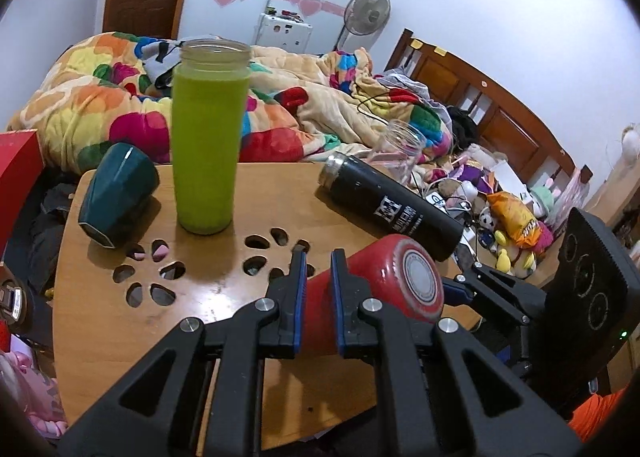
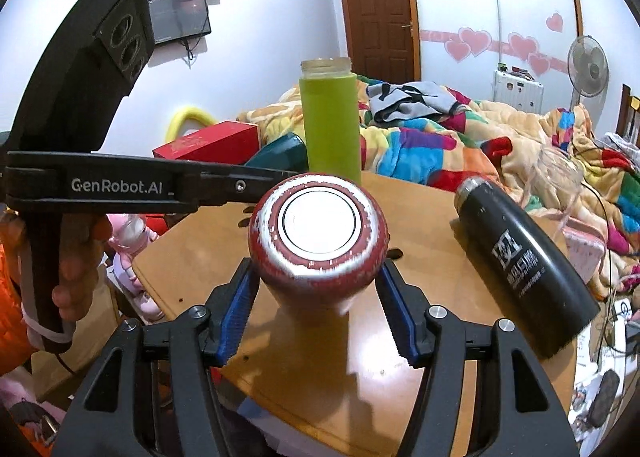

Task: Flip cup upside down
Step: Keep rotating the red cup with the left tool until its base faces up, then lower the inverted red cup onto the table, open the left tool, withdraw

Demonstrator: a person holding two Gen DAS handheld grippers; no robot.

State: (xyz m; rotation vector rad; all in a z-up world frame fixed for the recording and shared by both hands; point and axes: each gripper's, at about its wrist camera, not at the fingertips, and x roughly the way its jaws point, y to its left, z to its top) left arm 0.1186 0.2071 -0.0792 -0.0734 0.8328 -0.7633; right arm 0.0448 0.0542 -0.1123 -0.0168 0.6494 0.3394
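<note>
A red cup with a worn silver base lies tilted over the round wooden table, base toward the right wrist camera. My left gripper is shut on the cup's narrow part. My right gripper straddles the cup's body with its blue pads close beside it; I cannot tell whether they press on it. The left gripper's body crosses the right wrist view at the left, held by a hand.
A tall green bottle stands upright at the back. A dark green cup lies on its side at the left. A black flask lies at the right, a clear glass behind it. A bed with a colourful blanket lies beyond.
</note>
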